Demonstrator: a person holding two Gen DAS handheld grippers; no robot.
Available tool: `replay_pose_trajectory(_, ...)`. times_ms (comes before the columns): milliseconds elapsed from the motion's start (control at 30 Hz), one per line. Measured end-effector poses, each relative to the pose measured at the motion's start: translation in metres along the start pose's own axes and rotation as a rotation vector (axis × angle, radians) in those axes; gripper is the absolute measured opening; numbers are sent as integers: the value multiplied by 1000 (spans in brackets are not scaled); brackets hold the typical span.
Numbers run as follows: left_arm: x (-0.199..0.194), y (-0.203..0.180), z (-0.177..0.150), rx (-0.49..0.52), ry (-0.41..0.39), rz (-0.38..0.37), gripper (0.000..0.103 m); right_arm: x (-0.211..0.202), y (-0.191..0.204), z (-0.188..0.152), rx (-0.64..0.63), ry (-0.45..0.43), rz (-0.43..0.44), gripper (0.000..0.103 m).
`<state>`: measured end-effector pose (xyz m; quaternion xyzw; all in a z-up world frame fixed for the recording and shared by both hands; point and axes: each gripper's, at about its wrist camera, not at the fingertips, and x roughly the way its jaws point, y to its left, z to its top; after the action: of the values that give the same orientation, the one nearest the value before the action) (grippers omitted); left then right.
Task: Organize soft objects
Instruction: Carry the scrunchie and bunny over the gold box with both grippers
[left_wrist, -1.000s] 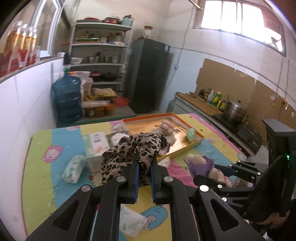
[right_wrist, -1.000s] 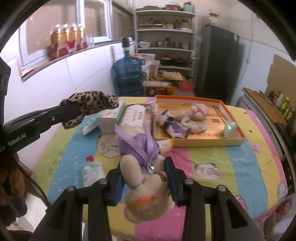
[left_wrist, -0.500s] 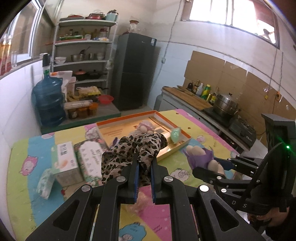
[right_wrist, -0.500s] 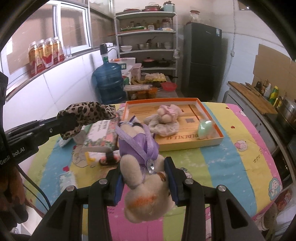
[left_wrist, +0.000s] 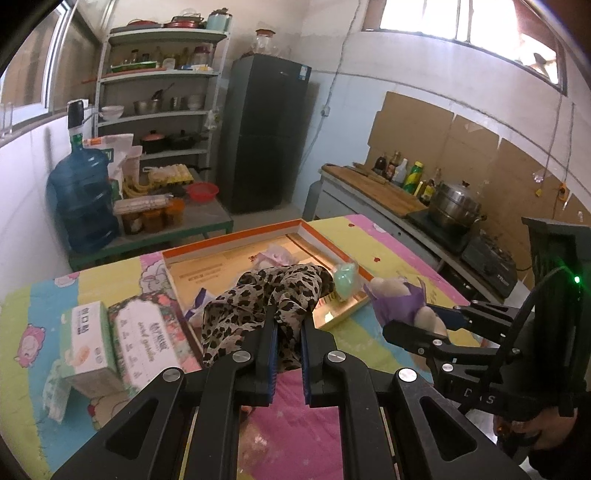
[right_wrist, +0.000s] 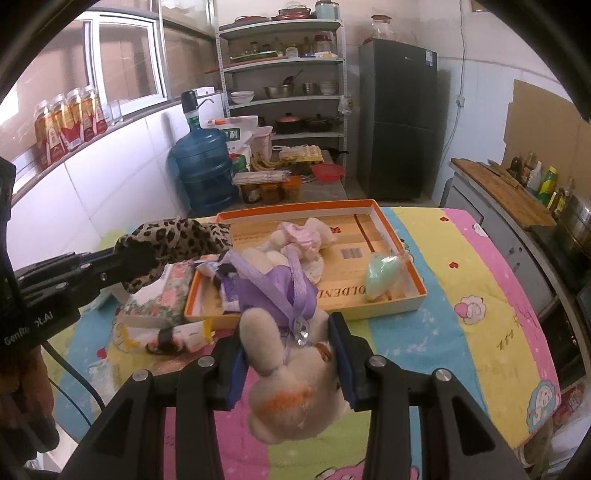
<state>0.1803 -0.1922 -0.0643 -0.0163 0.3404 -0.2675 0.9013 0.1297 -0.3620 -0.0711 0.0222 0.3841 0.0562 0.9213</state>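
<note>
**Two soft items held above the patterned surface**

A leopard-print cloth (left_wrist: 266, 299) is pinched in the left gripper (left_wrist: 287, 325), whose jaws are drawn almost fully together on the fabric; the rest of the cloth is bunched up ahead of the fingertips. In the right wrist view the same cloth is seen at the left, near the orange-rimmed box (right_wrist: 402, 236). A plush rabbit in a purple dress (right_wrist: 291, 347) is clamped in the right gripper (right_wrist: 291, 332), the jaws being set partly open and pressed against both sides of its body, with its head hanging toward the camera. Both items are carried clear of the surface (right_wrist: 480, 295), which is covered by a bright cartoon cloth. Inside the box, a pale plush toy (right_wrist: 306, 236) and a mint-green packet (right_wrist: 382, 275) are laid. Just left of the box, a floral tissue pack (left_wrist: 151, 339) and a green-and-white tissue box (left_wrist: 88, 336) are placed side by side.
</note>
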Motion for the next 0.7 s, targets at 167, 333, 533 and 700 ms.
replay_pose_trajectory(167, 22, -4, 10, -14, 12, 22, 10, 21, -18, 13, 0, 6, 21, 41)
replay_pose_trajectory(333, 46, 1, 22, -38, 28, 49, 10, 46, -31, 29, 6, 14, 42, 41)
replay_pose_trajectory(533, 79, 12, 33, -90, 44, 94, 10, 79, -44, 48, 16, 30, 74, 41)
replay_pose_trajectory(700, 101, 25, 40, -132, 61, 128, 10, 102, -53, 61, 8, 40, 102, 41)
